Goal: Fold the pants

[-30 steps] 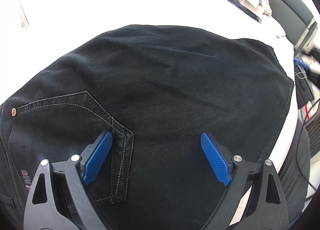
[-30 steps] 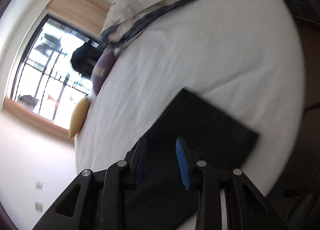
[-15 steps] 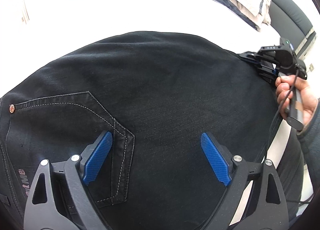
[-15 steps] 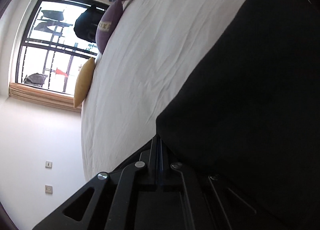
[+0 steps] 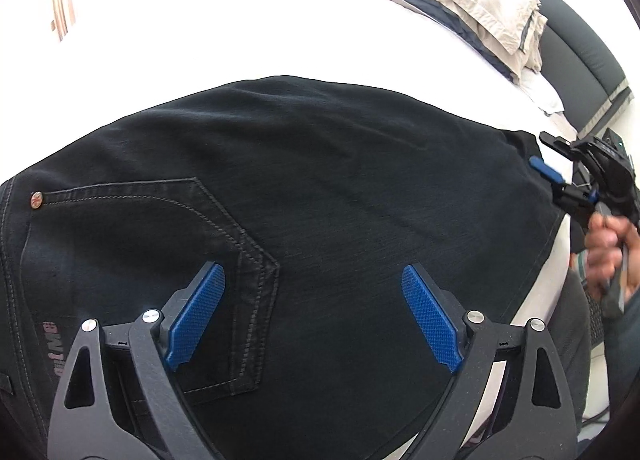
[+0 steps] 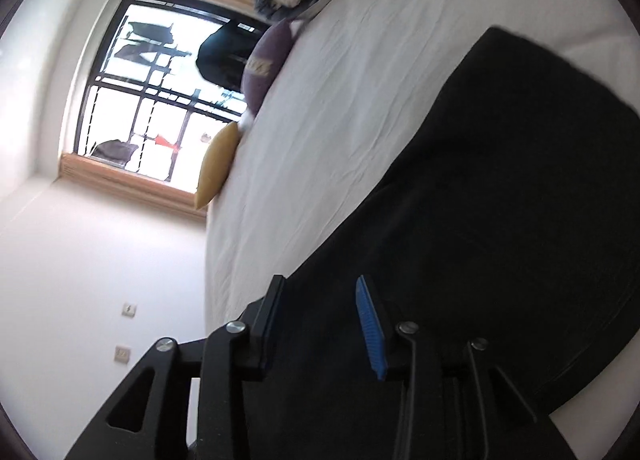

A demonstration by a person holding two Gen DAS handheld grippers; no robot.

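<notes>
black pants (image 5: 320,188) folded on bed (image 5: 240,32) | left gripper (image 5: 312,316) jaws wide | right gripper (image 6: 320,324) jaws just parted, empty

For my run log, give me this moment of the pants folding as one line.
pants: black, flat on bed | left gripper: open above pocket area, empty | right gripper: just opened at pants' edge, gripping nothing

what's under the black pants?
The black pants lie flat on a white bed sheet, which shows around their far and right edges. Whatever sits directly beneath the fabric is covered and cannot be seen.
</notes>
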